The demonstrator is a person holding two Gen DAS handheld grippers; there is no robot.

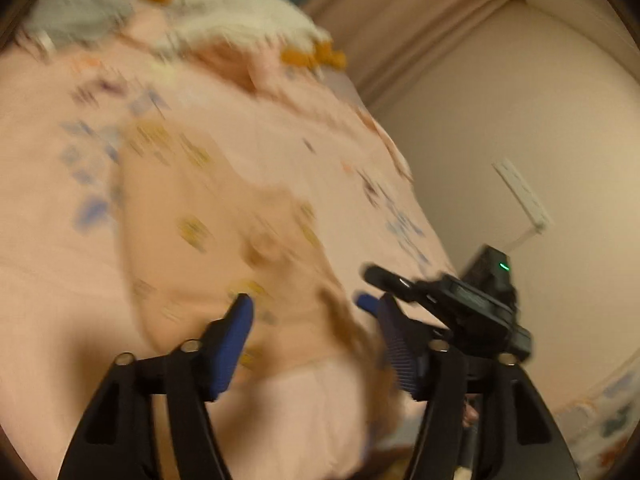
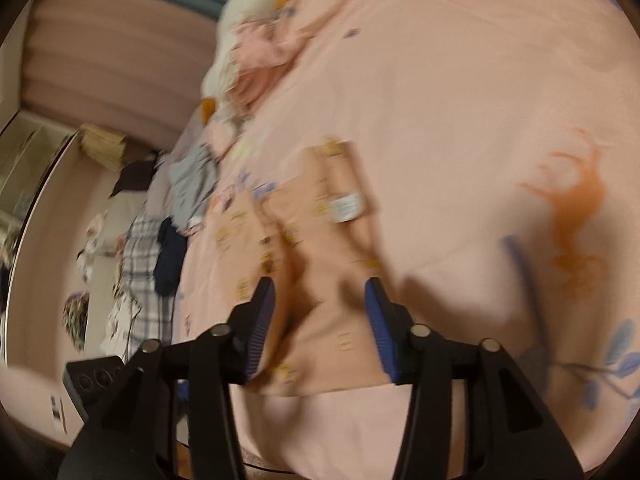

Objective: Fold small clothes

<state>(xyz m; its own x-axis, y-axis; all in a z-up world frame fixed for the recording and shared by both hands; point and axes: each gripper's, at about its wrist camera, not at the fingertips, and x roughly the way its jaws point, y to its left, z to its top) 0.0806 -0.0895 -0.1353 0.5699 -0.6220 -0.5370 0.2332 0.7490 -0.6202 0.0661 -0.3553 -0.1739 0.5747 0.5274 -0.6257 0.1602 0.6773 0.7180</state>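
Pink bedding with printed leaves and deer covers the bed (image 2: 460, 128), and both views are smeared by motion blur.

Nearest in the left wrist view, the left hand-held gripper (image 1: 312, 314) has its blue-padded jaws spread wide, nothing between them but the cloth lying below. Just past its right finger, at the lower right of the frame, sits the right hand-held gripper (image 1: 472, 308), a black body with a small green light; from this side I cannot tell how its jaws stand. Under and beyond the left jaws lies the garment (image 1: 224, 216), a small peach piece with yellow marks, spread on the bed through the middle of the frame. Farther off, at the upper left, a white plush toy (image 1: 240, 12) with orange parts lies beside some grey cloth (image 1: 76, 12). A pale wall (image 1: 520, 120) fills the right side.

In the right wrist view, the right hand-held gripper (image 2: 320, 312) is also open, its jaws straddling the near edge of the garment (image 2: 320, 240) without closing on it. A white label (image 2: 350, 208) shows on the garment at mid-frame. To the left lie a grey garment (image 2: 192, 184) and dark blue cloth (image 2: 170, 256), with the plush toy (image 2: 248, 20) at the upper middle.
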